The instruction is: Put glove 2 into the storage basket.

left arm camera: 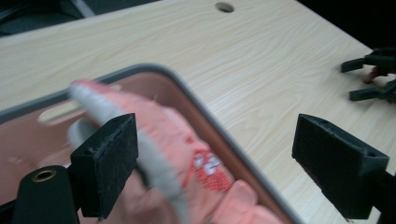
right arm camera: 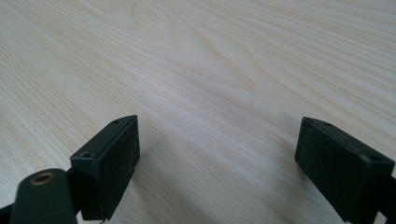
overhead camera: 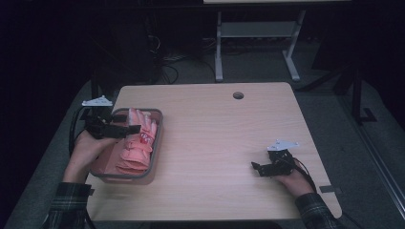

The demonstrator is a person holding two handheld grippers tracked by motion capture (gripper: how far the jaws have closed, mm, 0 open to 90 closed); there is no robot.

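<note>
The pink gloves (overhead camera: 136,143) lie heaped in a grey basket (overhead camera: 155,157) at the left of the tabletop (overhead camera: 215,143), with the left claw (overhead camera: 122,129) spread wide over them. They look soft, light and floppy, so a pinch on a bunched fold should hold best. The right claw (overhead camera: 258,168), also spread and empty, rests on the bare wood, well apart.

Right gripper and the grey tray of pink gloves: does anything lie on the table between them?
No. In the high view only bare wood lies between the right gripper and the grey tray of pink gloves.
</note>
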